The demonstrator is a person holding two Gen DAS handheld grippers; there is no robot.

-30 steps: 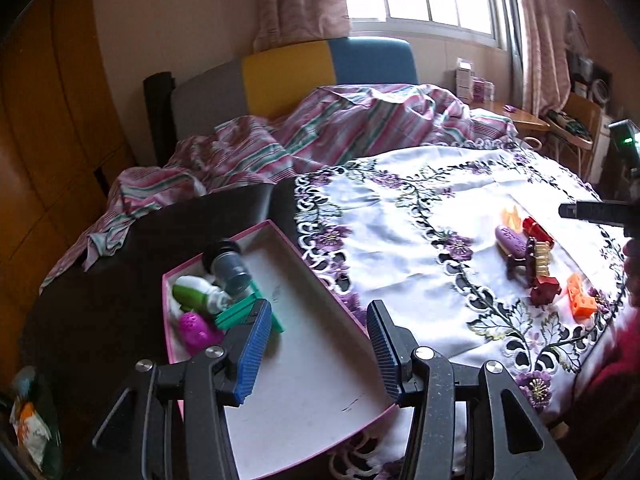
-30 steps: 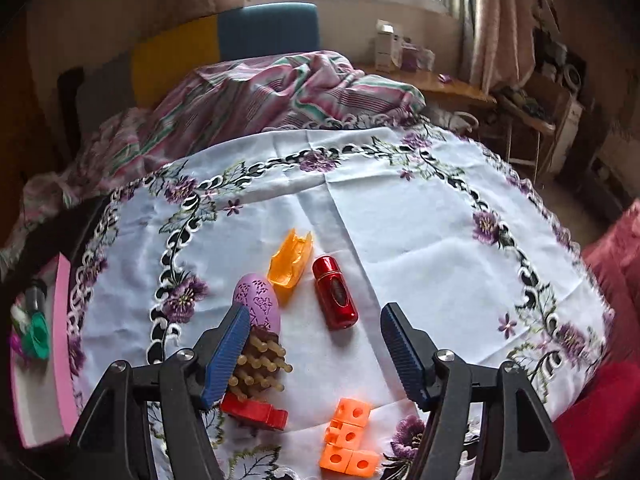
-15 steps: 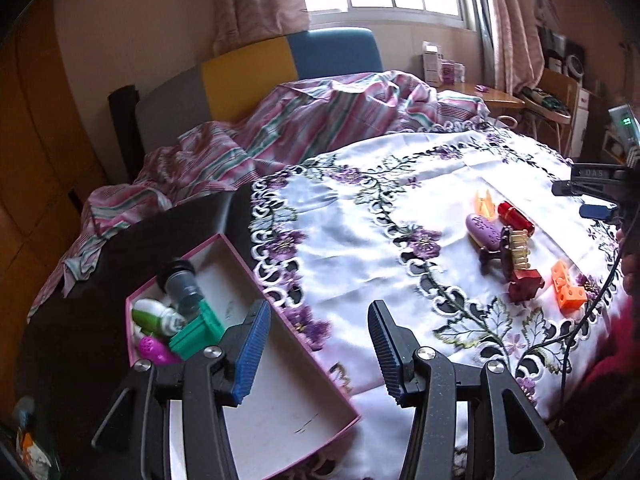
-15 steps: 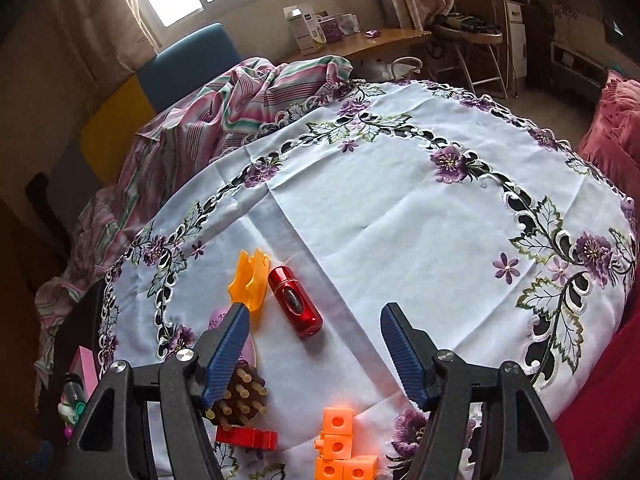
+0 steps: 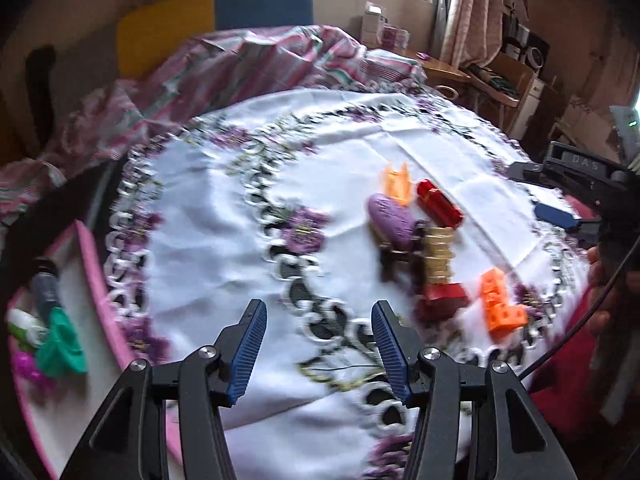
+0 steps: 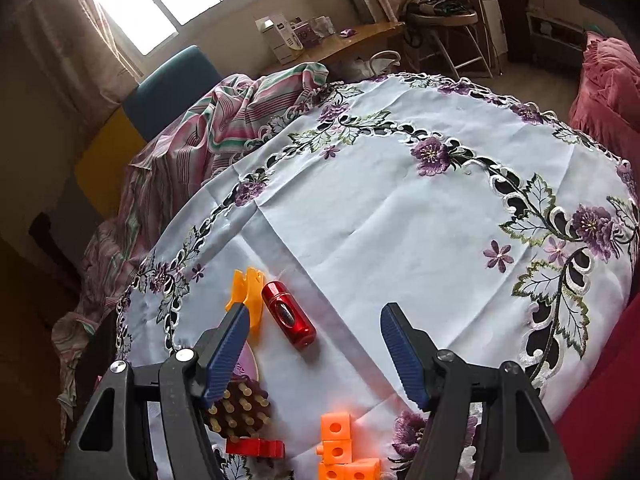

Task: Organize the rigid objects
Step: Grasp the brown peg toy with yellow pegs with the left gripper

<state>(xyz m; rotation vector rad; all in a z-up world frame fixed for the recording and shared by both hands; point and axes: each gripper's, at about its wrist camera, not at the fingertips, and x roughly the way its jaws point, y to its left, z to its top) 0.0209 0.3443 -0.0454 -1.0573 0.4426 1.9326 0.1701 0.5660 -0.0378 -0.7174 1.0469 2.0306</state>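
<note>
On the white embroidered tablecloth (image 5: 224, 248) lie an orange clip (image 5: 397, 182), a red cylinder (image 5: 439, 202), a purple oval piece (image 5: 390, 220), a brown peg brush (image 5: 434, 258), a red block (image 5: 442, 299) and orange cube blocks (image 5: 500, 306). My left gripper (image 5: 318, 354) is open and empty, above the cloth, left of this cluster. My right gripper (image 6: 314, 354) is open and empty above the red cylinder (image 6: 288, 316), orange clip (image 6: 247, 294), peg brush (image 6: 240, 408) and orange cubes (image 6: 340, 448). It also shows in the left wrist view (image 5: 560, 200).
A pink-rimmed tray (image 5: 92, 272) at the left holds a dark bottle (image 5: 46, 286), a green piece (image 5: 60, 344) and a magenta piece (image 5: 26, 364). Striped fabric (image 5: 240, 64) is heaped behind the table. A desk and chair (image 6: 440, 20) stand at the back right.
My left gripper has swung right from the tray toward the object cluster; the view is blurred by motion. My right gripper has tilted and drifted slightly. Both stay open.
</note>
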